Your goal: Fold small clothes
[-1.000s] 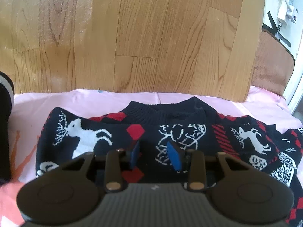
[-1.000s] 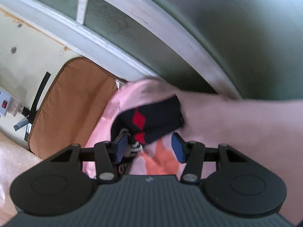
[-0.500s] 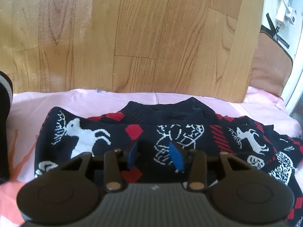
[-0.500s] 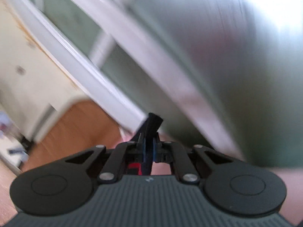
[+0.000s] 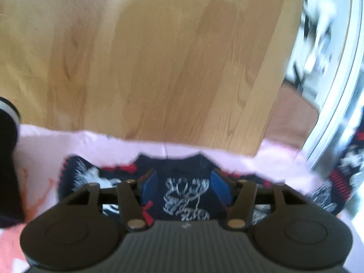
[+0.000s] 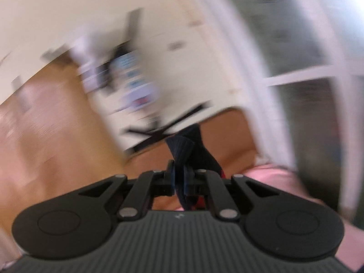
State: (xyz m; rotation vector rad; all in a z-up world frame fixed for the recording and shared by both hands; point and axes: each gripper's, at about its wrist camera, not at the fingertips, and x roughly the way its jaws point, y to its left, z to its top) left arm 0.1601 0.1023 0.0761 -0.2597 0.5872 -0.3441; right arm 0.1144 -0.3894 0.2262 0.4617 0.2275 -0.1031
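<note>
Pinching a dark ribbed sleeve end of the sweater, my right gripper has it lifted off the pink cloth. My left gripper hangs wide apart over the sweater's chest, gripping nothing.

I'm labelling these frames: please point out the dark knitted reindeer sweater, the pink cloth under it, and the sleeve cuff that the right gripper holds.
Dark knitted reindeer sweater (image 5: 186,191): left wrist view, chest pattern.
Pink cloth (image 5: 45,150): left wrist view, bare left part.
Ribbed sleeve cuff (image 6: 182,150): right wrist view, above the right gripper (image 6: 179,179).
</note>
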